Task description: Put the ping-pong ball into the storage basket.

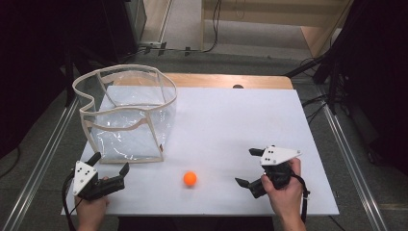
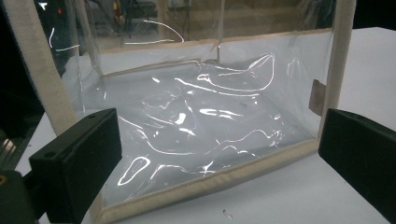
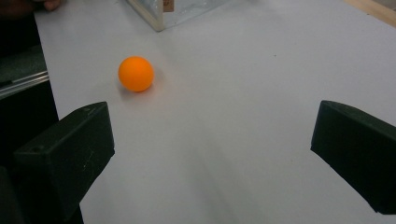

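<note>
Left gripper [image 1: 109, 165]: held near the tabletop's front-left corner, jaws wide apart, empty, facing the clear bag [image 1: 126, 115].
Right gripper [image 1: 249, 166]: near the front edge, right of centre, jaws wide apart, nothing held.
Orange ball [image 1: 190, 178]: rests free on the tabletop [image 1: 250, 120] near the front edge, between your grippers, just off the bag's front-right corner.
Risk, ball: an off-centre closure likely squirts it toward the front edge.
Risk, bag: soft walls may buckle if you nudge them.
Markings: small tab on the bag [image 2: 318, 97], no legible writing.
</note>
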`<move>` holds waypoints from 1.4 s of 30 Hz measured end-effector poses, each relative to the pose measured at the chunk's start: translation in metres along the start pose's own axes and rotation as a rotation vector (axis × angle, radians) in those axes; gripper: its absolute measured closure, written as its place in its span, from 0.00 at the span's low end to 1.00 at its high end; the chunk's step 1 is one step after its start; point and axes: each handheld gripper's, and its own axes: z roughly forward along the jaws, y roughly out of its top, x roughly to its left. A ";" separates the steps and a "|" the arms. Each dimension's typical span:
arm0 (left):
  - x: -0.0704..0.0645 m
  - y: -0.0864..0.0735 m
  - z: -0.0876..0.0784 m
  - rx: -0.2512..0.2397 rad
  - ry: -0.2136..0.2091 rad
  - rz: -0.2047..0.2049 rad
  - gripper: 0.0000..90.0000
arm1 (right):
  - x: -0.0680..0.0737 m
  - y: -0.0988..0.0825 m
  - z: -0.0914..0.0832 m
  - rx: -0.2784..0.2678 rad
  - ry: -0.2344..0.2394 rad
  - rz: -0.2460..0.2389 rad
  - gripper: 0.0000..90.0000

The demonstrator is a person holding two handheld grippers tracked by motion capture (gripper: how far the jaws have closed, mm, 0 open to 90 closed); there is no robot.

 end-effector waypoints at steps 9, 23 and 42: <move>-0.001 0.000 0.000 0.002 0.001 0.004 0.00 | 0.006 0.013 0.018 0.054 0.038 -0.039 0.00; -0.001 0.000 0.000 -0.002 0.001 0.006 0.00 | 0.015 0.030 0.040 0.122 0.077 -0.078 0.00; 0.002 0.001 -0.002 -0.031 -0.022 -0.008 0.00 | 0.029 0.047 0.067 0.192 0.114 -0.113 0.00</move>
